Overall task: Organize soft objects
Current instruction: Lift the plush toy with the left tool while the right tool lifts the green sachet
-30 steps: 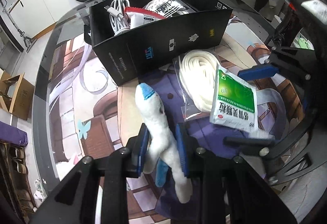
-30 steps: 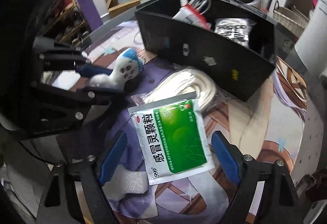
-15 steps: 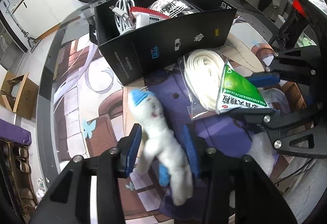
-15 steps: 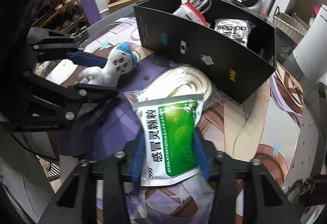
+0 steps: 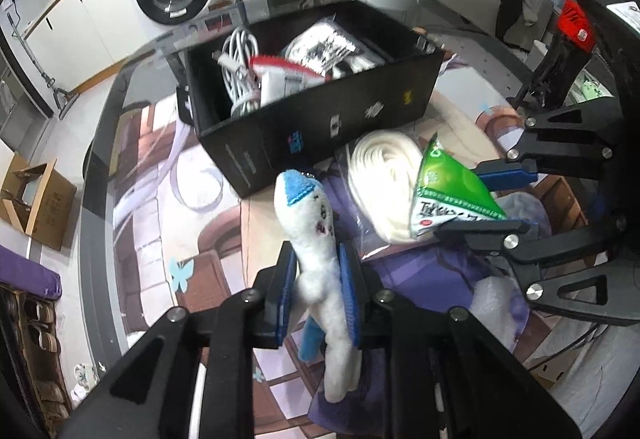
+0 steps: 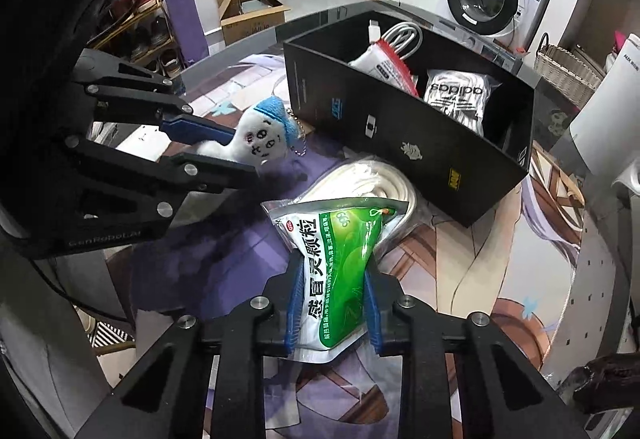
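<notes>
A white plush toy (image 5: 308,207) with a blue cap stands upright between the blue pads of my left gripper (image 5: 318,279), whose jaws are closing and pressing its body. In the right wrist view the same toy (image 6: 262,131) shows its face beyond the left gripper (image 6: 240,155). My right gripper (image 6: 332,295) is closing on a green and white sachet (image 6: 340,239), which is pinched and crumpled between its pads. From the left wrist the sachet (image 5: 448,191) sits in the right gripper (image 5: 464,199). A black open box (image 5: 340,119) stands just behind.
The box (image 6: 400,135) holds a white cable (image 6: 400,35), a red-edged pouch (image 6: 380,67) and a black-and-white printed bag (image 6: 460,95). A bagged white coil (image 5: 380,167) lies before it on the printed mat. White foam (image 5: 492,299) lies lower right. The table's rounded edge (image 5: 100,159) is left.
The right jaws went from wide apart to pinching the sachet, which is now raised and crumpled. The left jaws tightened on the plush toy, which now stands more upright.
</notes>
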A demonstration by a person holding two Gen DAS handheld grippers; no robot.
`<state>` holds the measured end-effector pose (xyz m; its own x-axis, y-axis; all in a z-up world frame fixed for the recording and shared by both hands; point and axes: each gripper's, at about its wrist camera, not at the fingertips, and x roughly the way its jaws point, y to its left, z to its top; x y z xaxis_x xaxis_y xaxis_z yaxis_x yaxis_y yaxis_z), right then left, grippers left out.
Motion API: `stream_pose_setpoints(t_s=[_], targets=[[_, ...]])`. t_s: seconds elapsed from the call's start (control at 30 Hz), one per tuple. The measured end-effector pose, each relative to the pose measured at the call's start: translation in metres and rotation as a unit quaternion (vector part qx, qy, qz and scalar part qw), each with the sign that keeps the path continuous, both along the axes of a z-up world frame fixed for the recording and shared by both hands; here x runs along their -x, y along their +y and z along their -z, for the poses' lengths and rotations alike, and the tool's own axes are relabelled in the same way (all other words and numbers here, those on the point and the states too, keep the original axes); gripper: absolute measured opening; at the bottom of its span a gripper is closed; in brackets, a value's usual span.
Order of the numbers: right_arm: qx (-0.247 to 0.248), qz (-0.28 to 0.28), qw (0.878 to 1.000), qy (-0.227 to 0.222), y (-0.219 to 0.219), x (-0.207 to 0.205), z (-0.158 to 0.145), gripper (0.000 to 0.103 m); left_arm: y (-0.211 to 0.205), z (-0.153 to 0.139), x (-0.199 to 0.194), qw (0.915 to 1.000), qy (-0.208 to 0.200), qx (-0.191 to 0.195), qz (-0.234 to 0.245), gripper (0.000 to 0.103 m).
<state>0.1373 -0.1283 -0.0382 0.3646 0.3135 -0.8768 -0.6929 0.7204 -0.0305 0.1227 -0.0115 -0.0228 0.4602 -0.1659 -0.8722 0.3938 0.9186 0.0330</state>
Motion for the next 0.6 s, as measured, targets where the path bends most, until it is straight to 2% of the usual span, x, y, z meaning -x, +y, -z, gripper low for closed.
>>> stream_pose_setpoints(t_s=[0.23, 0.37, 0.5, 0.6], targets=[[-0.036, 0.017, 0.998, -0.044, -0.007, 0.004, -0.025, 0.026, -0.001, -0.022, 0.005, 0.9986, -0.050, 0.018, 0.001, 0.020], [-0.063, 0.027, 0.994, -0.084, -0.011, 0.003, -0.045, 0.026, 0.004, -0.043, 0.010, 0.9939, -0.106, 0.029, -0.011, 0.020], [-0.103, 0.037, 0.985, -0.132, -0.017, 0.010, -0.066, 0.026, 0.011, -0.064, 0.019, 0.9849, -0.164, 0.053, -0.015, 0.020], [-0.128, 0.048, 0.974, -0.179, -0.021, 0.018, -0.085, 0.026, 0.016, -0.082, 0.031, 0.9732, -0.218, 0.074, -0.012, 0.020]])
